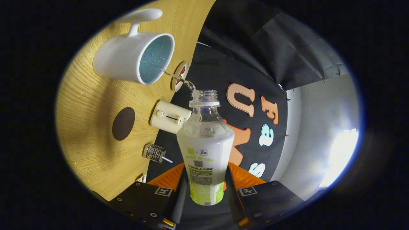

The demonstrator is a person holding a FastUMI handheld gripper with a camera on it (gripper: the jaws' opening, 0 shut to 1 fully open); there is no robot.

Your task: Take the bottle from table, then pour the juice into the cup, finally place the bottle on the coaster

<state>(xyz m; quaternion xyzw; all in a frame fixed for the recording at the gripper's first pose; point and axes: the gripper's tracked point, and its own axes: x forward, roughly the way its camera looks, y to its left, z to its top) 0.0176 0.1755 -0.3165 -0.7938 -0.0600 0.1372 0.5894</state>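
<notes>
Clear bottle (204, 147) clamped in the tool (204, 188), pouring into the cup (134, 59).

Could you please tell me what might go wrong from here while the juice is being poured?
1. The thin stream leaving the clear plastic bottle's open mouth crosses a gap to the white ceramic cup; a small wobble could spill onto the wooden table.
2. The tongs are shut on the bottle's lower end only, so it might slip or twist.

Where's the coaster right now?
In the gripper view, the dark round coaster lies on the wooden table, between the cup and the wire piece.
</notes>
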